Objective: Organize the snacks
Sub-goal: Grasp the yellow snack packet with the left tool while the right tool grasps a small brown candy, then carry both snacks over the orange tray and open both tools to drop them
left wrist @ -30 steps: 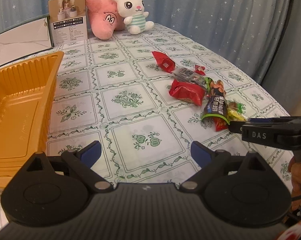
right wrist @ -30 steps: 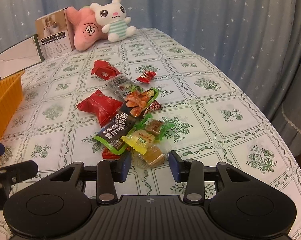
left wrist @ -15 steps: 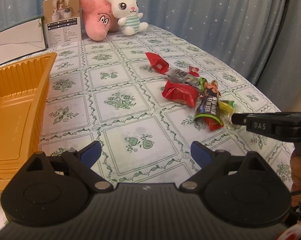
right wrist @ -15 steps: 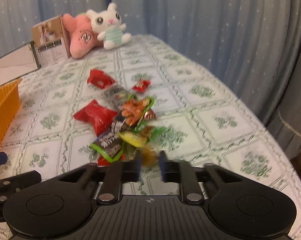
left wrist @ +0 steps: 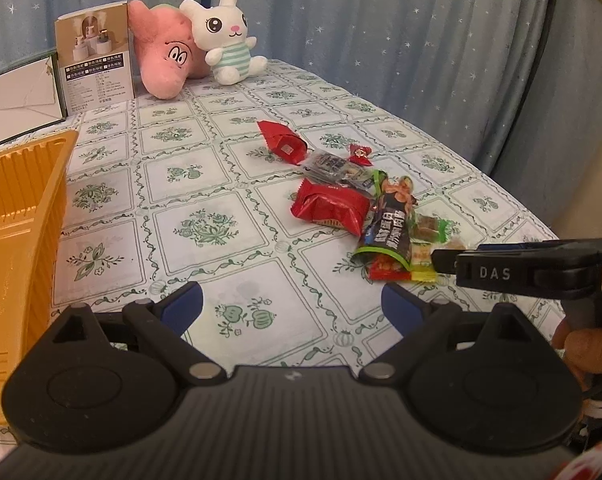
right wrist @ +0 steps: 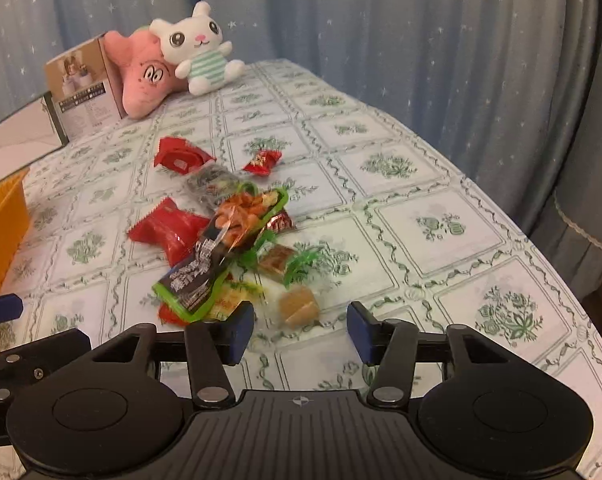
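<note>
Since half a second ago the right gripper (right wrist: pixel 299 326) has gone from closed to parted, and its jaws are opening with a tan wrapped candy (right wrist: pixel 299 306) lying loose on the tablecloth (right wrist: pixel 441 220) just ahead of the gap. This candy sits at the near edge of the snack pile (right wrist: pixel 221 236), mid-table. To the left, the left gripper (left wrist: pixel 291 306) is spread wide and empty beside the orange tray (left wrist: pixel 19 216).

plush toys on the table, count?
2. Pink plush at the table's far end, beside the printed box; white bunny plush leaning against its right side. None seem hidden.
</note>
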`<state>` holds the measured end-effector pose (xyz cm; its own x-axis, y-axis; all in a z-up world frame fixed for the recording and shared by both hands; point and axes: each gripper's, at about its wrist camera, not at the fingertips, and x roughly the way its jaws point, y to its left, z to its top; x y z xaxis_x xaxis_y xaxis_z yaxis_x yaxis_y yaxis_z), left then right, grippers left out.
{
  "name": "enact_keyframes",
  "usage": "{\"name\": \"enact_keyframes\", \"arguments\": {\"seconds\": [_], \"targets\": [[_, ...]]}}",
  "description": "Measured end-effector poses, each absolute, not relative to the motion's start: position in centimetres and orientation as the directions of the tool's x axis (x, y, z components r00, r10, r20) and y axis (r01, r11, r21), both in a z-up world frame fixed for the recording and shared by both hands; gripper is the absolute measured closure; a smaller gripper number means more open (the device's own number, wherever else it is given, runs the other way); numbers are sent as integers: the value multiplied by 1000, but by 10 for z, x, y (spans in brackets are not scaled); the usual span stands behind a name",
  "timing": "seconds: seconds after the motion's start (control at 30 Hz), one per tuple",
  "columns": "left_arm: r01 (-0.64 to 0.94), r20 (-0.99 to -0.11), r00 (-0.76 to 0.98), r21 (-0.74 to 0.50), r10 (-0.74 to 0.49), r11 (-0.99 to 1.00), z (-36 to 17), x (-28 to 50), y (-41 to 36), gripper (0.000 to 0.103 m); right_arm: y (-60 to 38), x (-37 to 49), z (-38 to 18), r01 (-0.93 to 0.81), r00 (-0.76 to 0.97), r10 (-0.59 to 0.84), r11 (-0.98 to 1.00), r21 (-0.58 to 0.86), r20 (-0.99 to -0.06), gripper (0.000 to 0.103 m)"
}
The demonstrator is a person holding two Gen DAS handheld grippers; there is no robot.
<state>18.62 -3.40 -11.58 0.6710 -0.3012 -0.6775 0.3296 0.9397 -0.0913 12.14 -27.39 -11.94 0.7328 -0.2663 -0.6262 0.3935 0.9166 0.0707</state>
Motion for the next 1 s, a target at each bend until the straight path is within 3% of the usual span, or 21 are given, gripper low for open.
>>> {"name": "enact_keyframes", "arguments": {"seconds": [0.07, 0.13, 0.17, 0.3, 0.5, 0.67, 0.83, 1.0], "targets": [[327, -676, 673, -91, -299, 941, -116, 188, -33, 8, -276, 123, -119, 394, 738, -262, 915, 82, -622, 51], [327, -675, 674, -91, -300, 941, -117, 189, -32, 8, -277, 123, -118, 391, 743, -253, 916, 94, -619, 65], [328, -676, 674, -89, -299, 941, -117, 189, -33, 8, -276, 122, -118, 384, 746, -246, 918, 97, -619, 78], [354, -676, 666, -86, -316, 931, -118, 190, -38, 8, -275, 118, -111, 376, 764, -241, 920, 110, -598, 90], [423, -663, 651, -87, -370, 902, -116, 188, -56, 11, -277, 106, -101, 391, 785, -253, 911, 134, -566, 92], [528, -645, 618, -84, -451, 845, -113, 184, -76, 24, -290, 84, -83, 438, 806, -308, 884, 161, -506, 92], [635, -634, 556, -93, -537, 767, -111, 182, -105, 48, -302, 77, -81, 463, 800, -314, 865, 192, -511, 92], [680, -664, 496, -105, -560, 726, -122, 198, -131, 53, -307, 74, -81, 473, 799, -314, 855, 213, -513, 92]]}}
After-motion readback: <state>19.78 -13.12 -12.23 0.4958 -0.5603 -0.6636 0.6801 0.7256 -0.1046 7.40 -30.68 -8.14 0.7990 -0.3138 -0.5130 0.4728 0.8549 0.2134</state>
